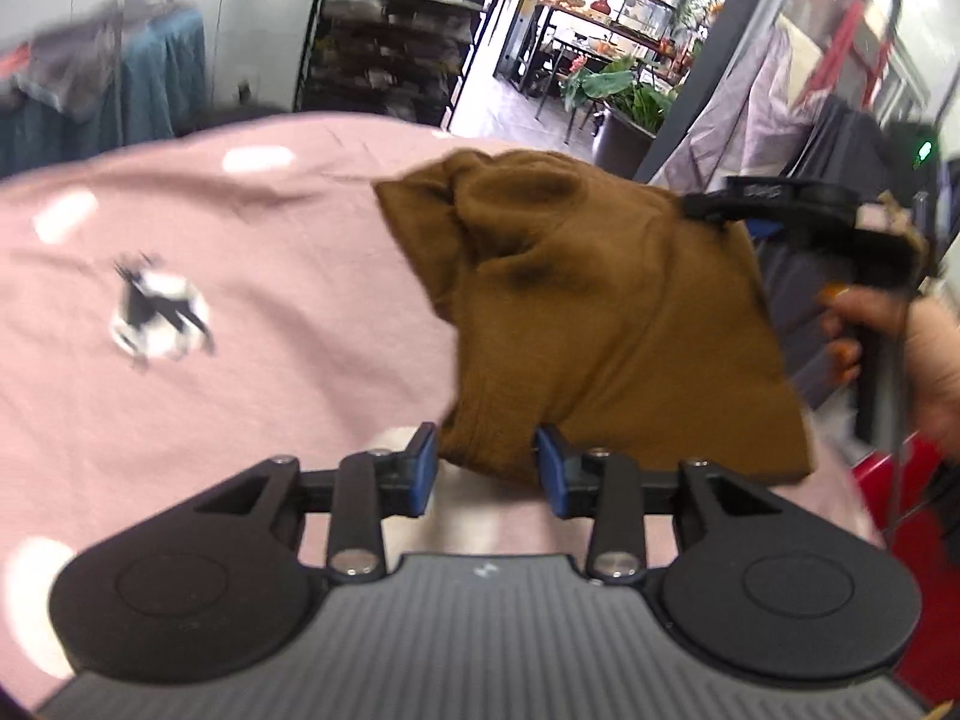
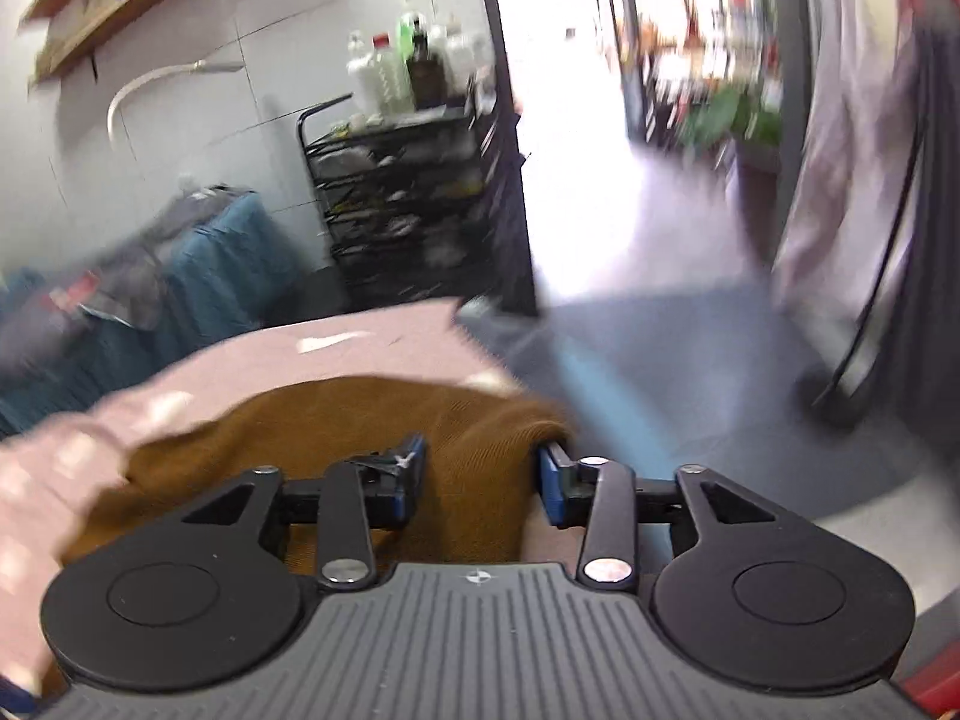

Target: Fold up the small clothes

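- On my left view a pink sheet (image 1: 210, 240) covers the work surface, with pale spots and a small blurred dark-and-white print (image 1: 159, 315); blue cloth (image 1: 156, 78) hangs at the far left wall.
- Behind the sheet I see a black rack (image 1: 390, 54), then an open doorway to a bright room with a potted plant (image 1: 624, 96).
- The brown cloth (image 1: 600, 324) is bunched and lifted above the sheet, creased into rounded folds, its upper left corner sticking out free.
- My left gripper (image 1: 487, 462) has its blue pads (image 1: 425, 459) closed narrowly on the cloth's lower edge.
- Further right, the right gripper (image 1: 714, 210) bites the cloth's upper right edge, with the hand (image 1: 900, 348) on its handle.
- In the right view that gripper (image 2: 480, 474) pinches a ribbed fold of the cloth (image 2: 360, 426) between its pads.
- The sheet's right edge (image 2: 480, 348) drops off to open grey floor (image 2: 690, 372); a dark cable (image 2: 870, 312) hangs at the far right.
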Available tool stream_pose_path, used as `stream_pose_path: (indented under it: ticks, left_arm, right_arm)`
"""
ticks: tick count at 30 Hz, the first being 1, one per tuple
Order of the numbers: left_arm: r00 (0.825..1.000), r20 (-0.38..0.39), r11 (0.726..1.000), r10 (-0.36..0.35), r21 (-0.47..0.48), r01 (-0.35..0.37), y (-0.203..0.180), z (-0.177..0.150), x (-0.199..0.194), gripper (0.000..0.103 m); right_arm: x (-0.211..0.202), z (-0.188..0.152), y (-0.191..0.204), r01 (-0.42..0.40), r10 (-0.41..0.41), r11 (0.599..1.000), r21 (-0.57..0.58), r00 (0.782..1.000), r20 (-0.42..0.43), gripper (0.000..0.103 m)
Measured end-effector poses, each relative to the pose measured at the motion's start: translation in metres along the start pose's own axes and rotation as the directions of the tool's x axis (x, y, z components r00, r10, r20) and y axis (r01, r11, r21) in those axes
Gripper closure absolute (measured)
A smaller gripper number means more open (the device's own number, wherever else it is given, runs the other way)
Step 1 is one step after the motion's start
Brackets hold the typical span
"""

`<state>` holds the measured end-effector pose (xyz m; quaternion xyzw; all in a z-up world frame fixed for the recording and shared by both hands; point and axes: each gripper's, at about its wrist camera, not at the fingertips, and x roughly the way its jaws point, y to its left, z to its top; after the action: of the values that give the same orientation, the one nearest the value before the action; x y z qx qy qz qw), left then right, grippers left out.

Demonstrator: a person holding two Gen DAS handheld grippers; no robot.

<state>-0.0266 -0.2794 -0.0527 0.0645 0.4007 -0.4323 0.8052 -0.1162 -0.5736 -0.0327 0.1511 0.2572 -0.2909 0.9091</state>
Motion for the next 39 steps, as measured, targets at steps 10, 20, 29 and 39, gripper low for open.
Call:
stream_pose_path:
  ticks: [10, 20, 29, 39]
  left_arm:
    - [0.981, 0.18, 0.931, -0.065, 0.364, -0.005, -0.068, 0.046, -0.04, 0.046]
    - [0.997, 0.031, 0.897, 0.068, 0.436, -0.075, -0.067, 0.019, 0.028, 0.022]
    - [0.987, 0.055, 0.871, 0.154, 0.463, -0.162, -0.062, 0.022, 0.002, 0.0]
    - [0.98, 0.043, 0.8, 0.195, 0.57, -0.185, -0.082, 0.015, -0.072, 0.0]
  right_arm:
    - [-0.07, -0.026, 0.018, -0.268, 0.278, 0.929, -0.254, 0.96, 0.004, 0.034]
    - [-0.069, -0.082, 0.002, -0.242, 0.204, 0.913, -0.329, 0.968, -0.144, 0.033]
    - [-0.074, -0.081, 0.021, -0.173, 0.118, 0.934, -0.313, 0.975, -0.189, 0.029]
    - [-0.123, -0.066, 0.044, -0.191, 0.107, 0.909, -0.37, 0.966, -0.234, 0.0]
